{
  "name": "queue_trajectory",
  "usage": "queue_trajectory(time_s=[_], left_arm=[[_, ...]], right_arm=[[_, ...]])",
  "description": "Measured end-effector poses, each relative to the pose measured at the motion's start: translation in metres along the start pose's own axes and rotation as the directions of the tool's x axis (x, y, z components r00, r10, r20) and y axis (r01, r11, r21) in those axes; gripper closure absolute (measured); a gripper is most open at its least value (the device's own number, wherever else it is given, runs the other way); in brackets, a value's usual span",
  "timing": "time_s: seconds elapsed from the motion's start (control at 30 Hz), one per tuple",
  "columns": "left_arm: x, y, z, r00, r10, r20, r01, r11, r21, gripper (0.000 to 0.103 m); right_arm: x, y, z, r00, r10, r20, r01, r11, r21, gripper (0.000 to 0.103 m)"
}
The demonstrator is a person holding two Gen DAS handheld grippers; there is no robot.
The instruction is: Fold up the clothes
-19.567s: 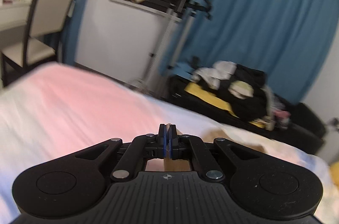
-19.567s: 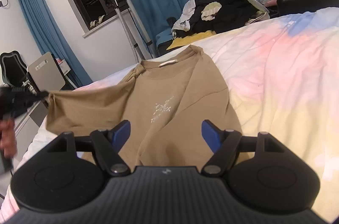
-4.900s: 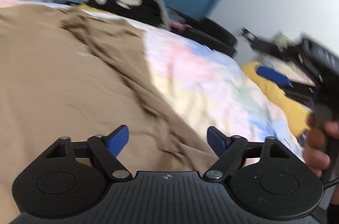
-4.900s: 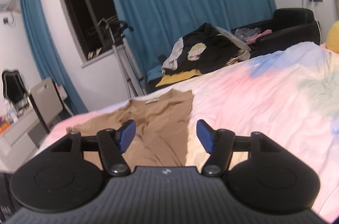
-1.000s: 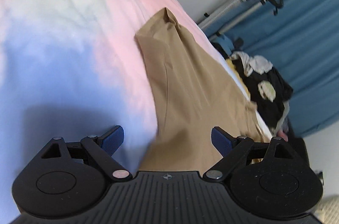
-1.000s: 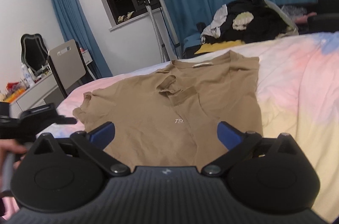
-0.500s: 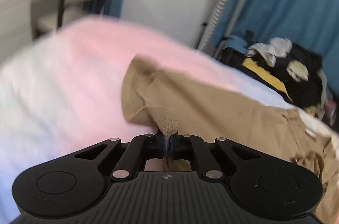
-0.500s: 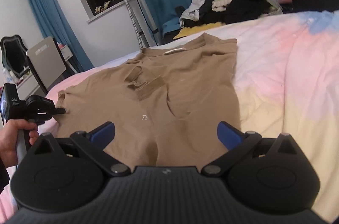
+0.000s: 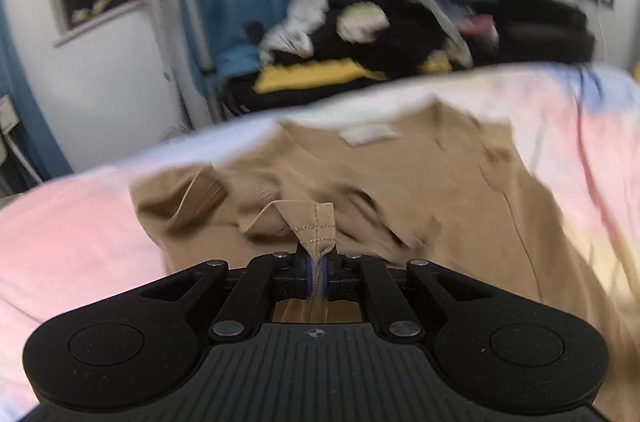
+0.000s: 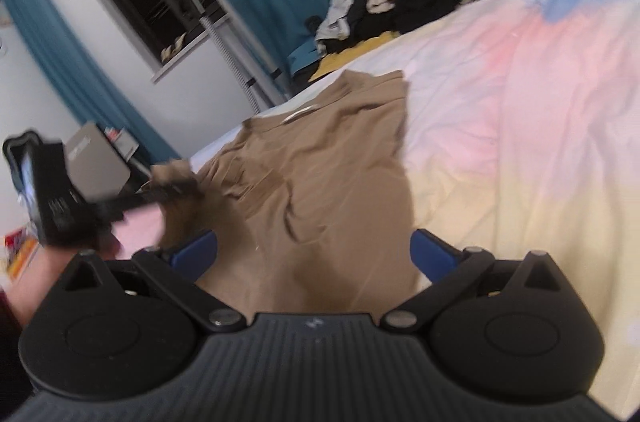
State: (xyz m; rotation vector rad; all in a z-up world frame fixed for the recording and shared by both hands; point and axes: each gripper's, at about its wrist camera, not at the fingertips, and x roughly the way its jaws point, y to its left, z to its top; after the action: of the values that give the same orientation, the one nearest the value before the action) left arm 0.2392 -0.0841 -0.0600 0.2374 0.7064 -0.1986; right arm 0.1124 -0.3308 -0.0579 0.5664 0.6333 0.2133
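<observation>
The left gripper [image 9: 316, 272], spread beside the tan T-shirt [image 9: 460, 206] a second ago, now has its fingers pinching the sleeve hem and carries it inward across the shirt on the bed [image 10: 520, 110], starting a fold, while the right gripper [image 10: 314, 254] hovers spread and empty.

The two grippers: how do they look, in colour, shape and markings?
Both are matte black plastic. The left gripper and the right gripper have blue pads, a ribbed top with a small star-like mark, two round lobes, and linkage bars with silver pivot screws.
</observation>
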Motion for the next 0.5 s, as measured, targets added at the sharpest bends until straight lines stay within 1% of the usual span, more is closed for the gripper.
queue_trajectory(time_s=[0.03, 0.1, 0.13, 0.17, 0.2, 0.3, 0.37, 0.43, 0.5], left_arm=[[0.009, -0.006, -0.004, 1.000, 0.005, -0.026, -0.005, 1.000, 0.008, 0.091], [0.019, -0.012, -0.011, 0.998, 0.018, -0.063, -0.017, 1.000, 0.012, 0.074], [0.020, -0.012, -0.015, 0.997, 0.021, -0.069, -0.020, 1.000, 0.008, 0.057], [0.017, -0.011, -0.018, 0.998, 0.016, -0.060, -0.017, 1.000, -0.002, 0.044], [0.013, -0.008, -0.021, 0.999, 0.010, -0.046, -0.011, 1.000, -0.012, 0.044], [0.000, 0.010, -0.025, 0.997, -0.070, -0.032, 0.069, 0.996, -0.048, 0.044], [-0.007, 0.025, -0.025, 0.995, -0.101, -0.020, 0.098, 0.989, -0.112, 0.044], [-0.010, 0.042, -0.021, 0.991, -0.133, 0.013, 0.133, 0.970, -0.203, 0.044], [-0.009, 0.057, -0.014, 0.987, -0.153, 0.052, 0.162, 0.941, -0.297, 0.044]], right_arm=[[-0.001, -0.002, 0.000, 1.000, 0.000, 0.002, 0.000, 1.000, 0.000, 0.000], [0.000, -0.005, -0.001, 1.000, -0.002, 0.001, 0.002, 1.000, -0.004, 0.000], [0.001, -0.007, -0.001, 1.000, -0.005, -0.004, 0.004, 1.000, -0.009, 0.000], [0.002, -0.008, -0.001, 1.000, -0.006, -0.011, 0.006, 1.000, -0.007, 0.000], [0.002, -0.009, -0.001, 1.000, -0.004, -0.014, 0.004, 1.000, 0.001, 0.000], [0.000, -0.010, -0.001, 1.000, 0.009, -0.012, -0.008, 1.000, 0.026, 0.000], [-0.001, -0.010, 0.000, 1.000, 0.017, -0.011, -0.016, 0.999, 0.039, 0.000], [-0.002, -0.009, -0.001, 1.000, 0.024, -0.010, -0.024, 0.999, 0.044, 0.000], [0.000, -0.008, -0.002, 1.000, 0.028, -0.013, -0.027, 0.999, 0.044, 0.000]])
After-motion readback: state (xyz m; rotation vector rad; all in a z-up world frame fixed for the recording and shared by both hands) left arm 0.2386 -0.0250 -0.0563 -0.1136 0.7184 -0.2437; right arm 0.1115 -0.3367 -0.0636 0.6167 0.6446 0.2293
